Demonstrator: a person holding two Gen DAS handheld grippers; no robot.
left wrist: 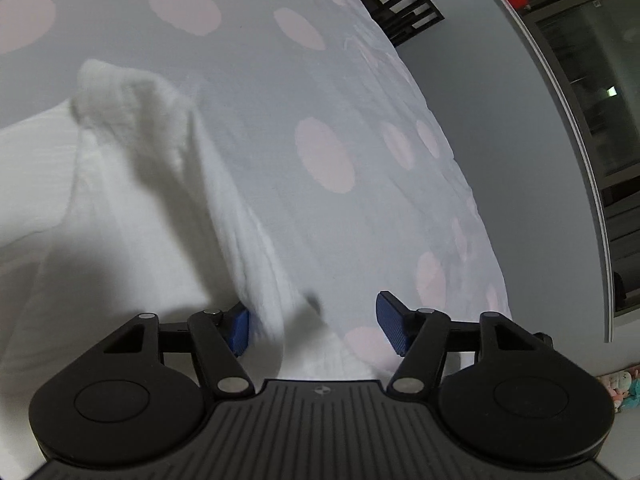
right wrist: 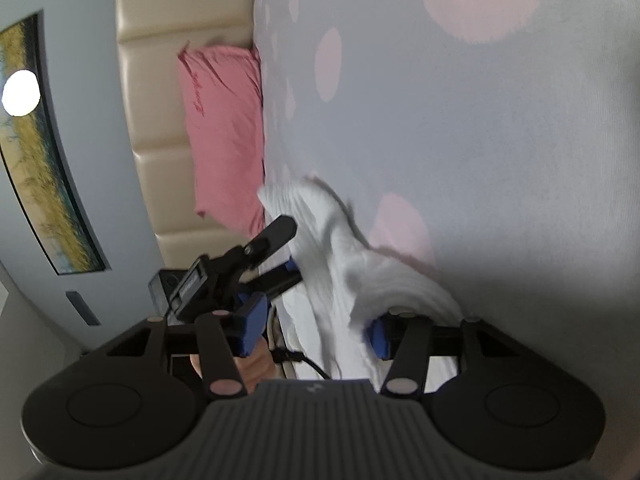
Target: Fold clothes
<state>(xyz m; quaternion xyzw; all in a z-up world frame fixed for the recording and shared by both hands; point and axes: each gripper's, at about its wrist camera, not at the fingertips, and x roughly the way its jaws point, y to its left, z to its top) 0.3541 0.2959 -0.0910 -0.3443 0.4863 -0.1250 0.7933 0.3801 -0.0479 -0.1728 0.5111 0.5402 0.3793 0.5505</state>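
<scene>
White garment (left wrist: 132,208) lies on the bed (left wrist: 280,120), its edge running forward between your left gripper (left wrist: 312,326) pads; both grippers stand apart, gripping nothing.

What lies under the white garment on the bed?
The white garment lies on a pale sheet with pink dots, which shows all around it. Whatever is directly beneath the garment is covered.

1. A white ribbed knit garment (left wrist: 132,216) lies crumpled on the bed's pale grey sheet with pink dots (left wrist: 320,92).
2. One ribbed cuff end (left wrist: 120,92) stands up, bunched.
3. The right wrist view shows its rumpled folds (right wrist: 340,248) near the sheet's edge.
</scene>
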